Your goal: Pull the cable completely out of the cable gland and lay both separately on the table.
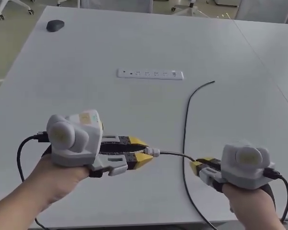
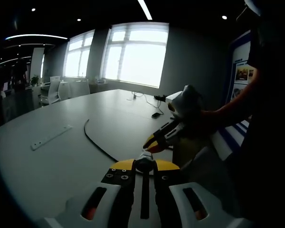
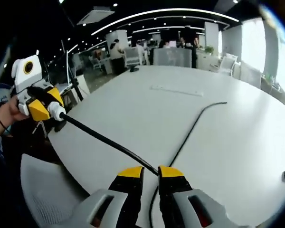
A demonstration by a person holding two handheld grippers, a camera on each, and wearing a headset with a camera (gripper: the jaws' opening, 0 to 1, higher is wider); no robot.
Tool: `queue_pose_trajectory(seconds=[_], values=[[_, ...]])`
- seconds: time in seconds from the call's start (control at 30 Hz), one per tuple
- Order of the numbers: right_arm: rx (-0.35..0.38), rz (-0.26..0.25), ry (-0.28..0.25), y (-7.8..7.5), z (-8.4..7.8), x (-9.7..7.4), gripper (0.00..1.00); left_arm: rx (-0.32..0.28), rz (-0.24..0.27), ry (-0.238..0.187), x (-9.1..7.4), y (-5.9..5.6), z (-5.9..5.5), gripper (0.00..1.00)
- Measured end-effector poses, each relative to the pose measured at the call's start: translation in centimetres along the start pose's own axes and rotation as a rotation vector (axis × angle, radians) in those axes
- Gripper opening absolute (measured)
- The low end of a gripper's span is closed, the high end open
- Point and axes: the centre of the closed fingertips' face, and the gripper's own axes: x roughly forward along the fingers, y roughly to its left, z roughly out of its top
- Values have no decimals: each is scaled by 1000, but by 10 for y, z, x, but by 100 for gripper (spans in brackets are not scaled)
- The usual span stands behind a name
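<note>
A white cable gland (image 1: 152, 152) sits between the yellow tips of my left gripper (image 1: 143, 152), which is shut on it; in the left gripper view the gland (image 2: 144, 162) shows at the jaw tips. A black cable (image 1: 186, 124) leaves the gland, runs right into my right gripper (image 1: 196, 165), which is shut on it, then curves away across the white table (image 1: 134, 43). In the right gripper view the cable (image 3: 109, 141) stretches from the gland (image 3: 55, 111) down into the right gripper (image 3: 151, 171), and its loose end (image 3: 213, 105) lies on the table.
A white power strip (image 1: 150, 74) lies mid-table beyond the cable. A dark computer mouse (image 1: 55, 25) rests at the far left. Office chairs stand past the far edge. A black lead trails from each gripper near the table's front edge.
</note>
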Motion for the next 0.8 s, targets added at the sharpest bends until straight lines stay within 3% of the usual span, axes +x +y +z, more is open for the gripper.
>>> queue_pose_trajectory(seconds=[0.2, 0.3, 0.4, 0.43, 0.5, 0.6, 0.67, 0.8], values=[[-317, 57, -68, 30, 32, -12, 19, -6, -3, 1, 1, 0, -1, 15], [-430, 96, -89, 49, 45, -16, 19, -7, -4, 3, 1, 0, -1, 15], [-467, 159, -103, 70, 53, -17, 21, -10, -5, 6, 2, 1, -1, 15], [-516, 171, -113, 76, 58, -17, 21, -13, -5, 6, 2, 1, -1, 15], [-594, 203, -104, 88, 57, -16, 20, -18, -5, 7, 2, 2, -2, 15], [-732, 198, -90, 98, 56, -14, 17, -21, -7, 9, 2, 1, -2, 15], [-765, 199, -87, 104, 54, -11, 15, -22, -7, 10, 1, 1, -3, 15], [-743, 211, -97, 113, 57, -9, 12, -25, -6, 11, 1, 2, -3, 15]])
